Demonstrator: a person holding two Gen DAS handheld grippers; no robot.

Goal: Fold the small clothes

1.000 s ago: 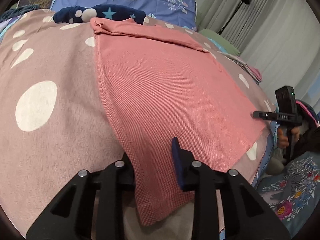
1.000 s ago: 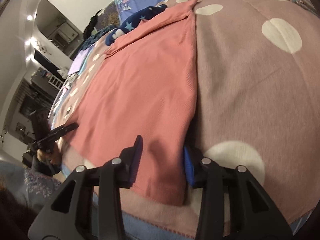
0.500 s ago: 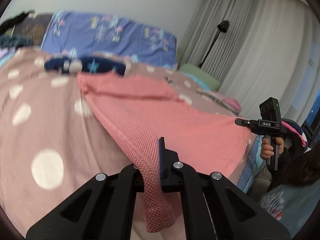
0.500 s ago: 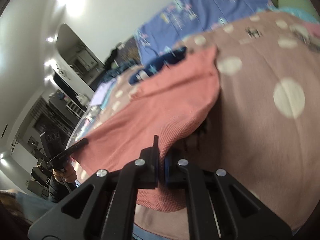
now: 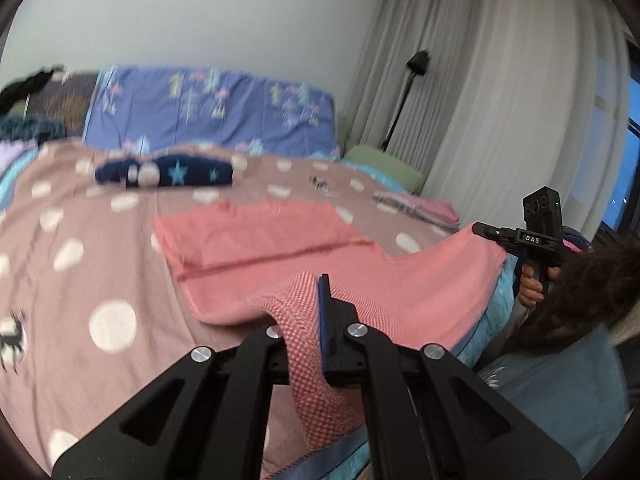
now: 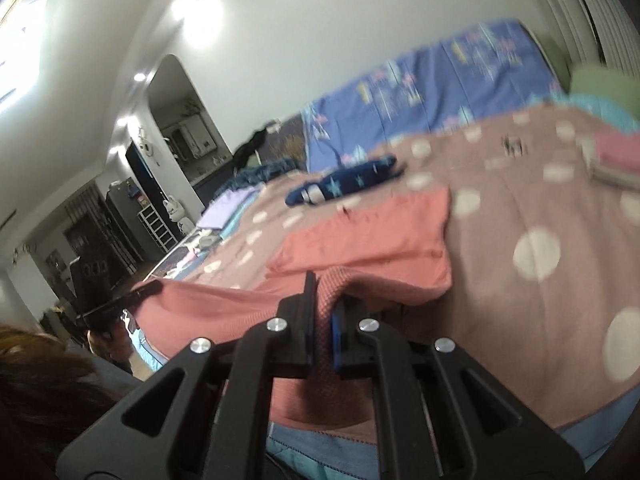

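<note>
A coral-pink knit garment (image 5: 260,240) lies on the dotted bedspread (image 5: 100,240), its near edge lifted off the bed. My left gripper (image 5: 306,306) is shut on one near corner, and cloth hangs down between its fingers. My right gripper (image 5: 486,232) pinches the other near corner at the right, gripped by a hand (image 5: 530,290). In the right wrist view, the right gripper (image 6: 324,298) is shut on the pink garment (image 6: 372,232). The left gripper (image 6: 150,289) holds the far corner at the left. The hem stretches between the two.
A folded navy star-print garment (image 5: 168,174) lies beyond the pink one, before blue pillows (image 5: 208,112). A small folded pile (image 5: 424,206) sits at the bed's right side near a green cushion (image 5: 384,164). A floor lamp (image 5: 404,92) and curtains stand behind. The person's hair (image 5: 592,288) is at the right.
Both grippers went from open around the hem to shut on it. They then rose, lifting the near edge off the bed, and the views tilted up toward the wall.
</note>
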